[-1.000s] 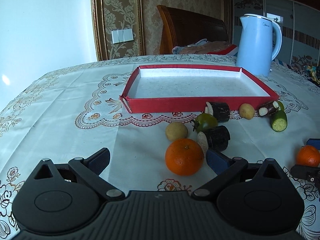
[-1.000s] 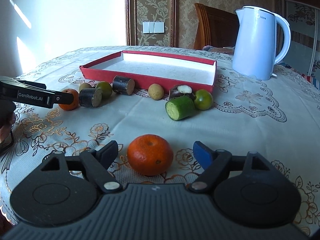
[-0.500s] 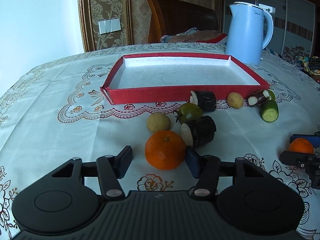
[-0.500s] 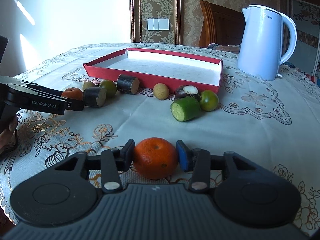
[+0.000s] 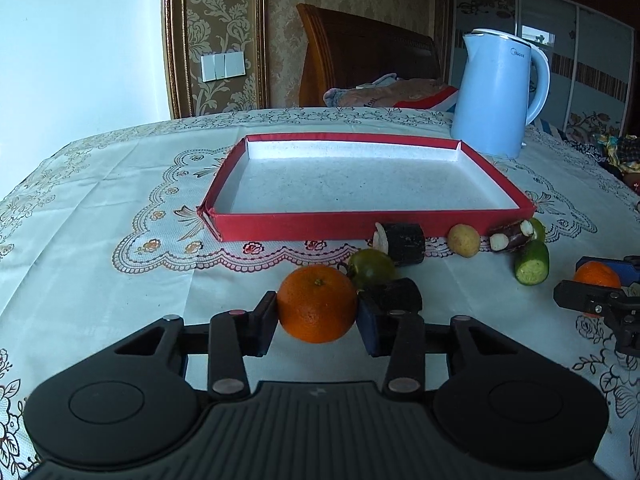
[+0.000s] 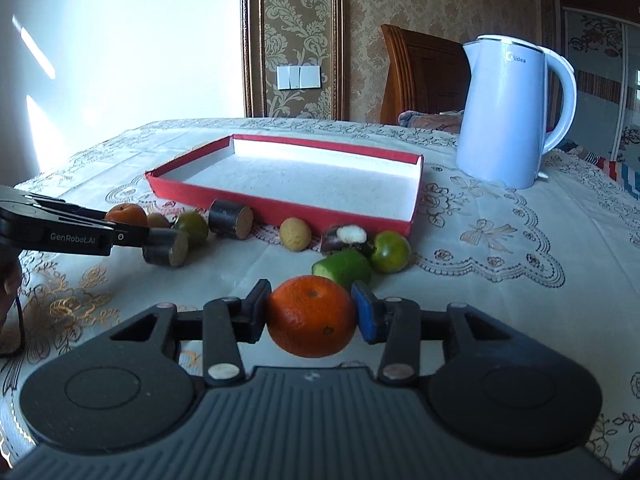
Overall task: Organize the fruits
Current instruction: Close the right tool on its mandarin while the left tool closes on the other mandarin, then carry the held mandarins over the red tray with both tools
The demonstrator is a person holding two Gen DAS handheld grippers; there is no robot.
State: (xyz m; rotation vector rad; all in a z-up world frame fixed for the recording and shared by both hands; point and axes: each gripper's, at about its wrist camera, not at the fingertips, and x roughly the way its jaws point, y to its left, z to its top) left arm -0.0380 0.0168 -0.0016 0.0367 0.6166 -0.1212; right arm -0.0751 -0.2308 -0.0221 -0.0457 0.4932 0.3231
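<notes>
Left gripper (image 5: 318, 322) clamped on a round orange tangerine (image 5: 317, 303), fingers (image 5: 266, 322) pressed to both its sides, near the dark cut cane pieces (image 5: 404, 238) on the embroidered white counter (image 5: 100, 248). Behind, shallow red cardboard tray (image 5: 360, 228). Right gripper (image 6: 312, 316) likewise squeezing a second orange tangerine (image 6: 311, 315), just before the green cucumber chunk (image 6: 344, 268).

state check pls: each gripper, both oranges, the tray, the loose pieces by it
left gripper: shut on left orange
right gripper: shut on right orange
red tray: empty, flat on tablecloth
cucumber piece: loose on the cloth, outside tray
green fruit: loose, outside tray
kettle: upright, lid closed
</notes>
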